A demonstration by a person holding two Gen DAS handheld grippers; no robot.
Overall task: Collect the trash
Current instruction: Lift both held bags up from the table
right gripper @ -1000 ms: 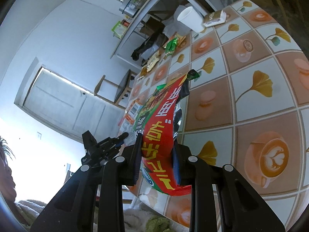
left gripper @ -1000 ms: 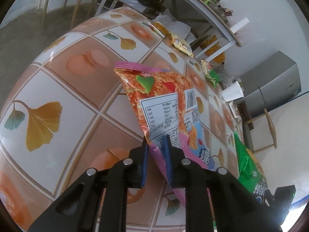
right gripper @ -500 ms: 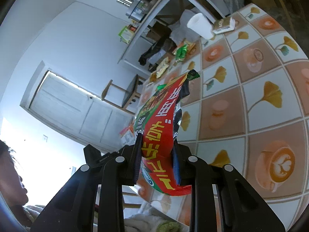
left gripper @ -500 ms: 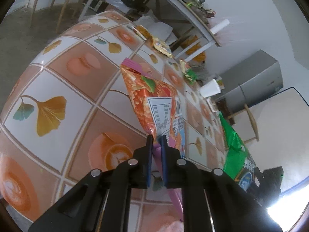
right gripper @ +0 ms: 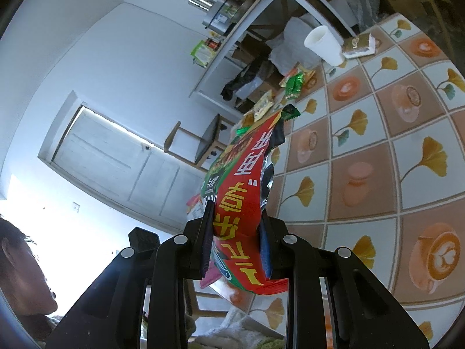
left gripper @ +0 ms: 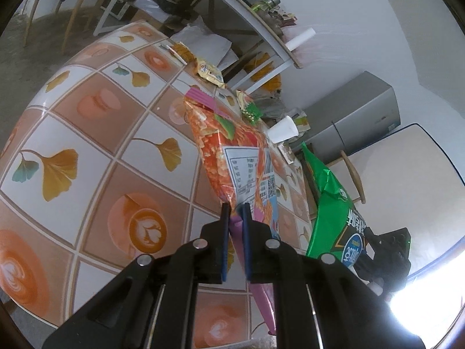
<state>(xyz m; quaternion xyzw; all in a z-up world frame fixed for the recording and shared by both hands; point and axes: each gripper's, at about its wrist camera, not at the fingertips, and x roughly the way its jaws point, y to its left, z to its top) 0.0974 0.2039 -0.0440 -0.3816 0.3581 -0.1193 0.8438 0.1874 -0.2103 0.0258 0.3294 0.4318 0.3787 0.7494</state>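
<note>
Lifted higher than 1 second ago, both snack bags now hang clear of the patterned table (left gripper: 96, 157) as 2 hand-held tongs carry them. In the left wrist view, the left gripper (left gripper: 234, 232) is clenched on the lower corner of an orange snack bag (left gripper: 232, 157), its pink seal trailing below the fingers, the bag rising ahead of the tongs and farther above the tabletop than before. In the right wrist view, the right gripper (right gripper: 236, 238) is clamped around a red and green snack bag (right gripper: 241, 192), which bulges between the pads and now shows more of the white door behind it.

Risk lies chiefly on the left: the narrow pinch on slick foil could slip if the bag swings, dropping it back onto the table. On the right, the crumpled bag looks more firmly held, though a squeeze this wide may let it slide out downward.

More trash waits ahead of the tongs at the table's far edge: a yellow wrapper (left gripper: 209, 71), a small green wrapper (right gripper: 293, 85), a white paper cup (right gripper: 324, 45) and a small box (right gripper: 359, 45) touching it. A shelf unit (left gripper: 255, 26) stands beyond. No bin is visible in either view, so the drop-off point cannot be told. The 2 held bags hang close together and could brush.
</note>
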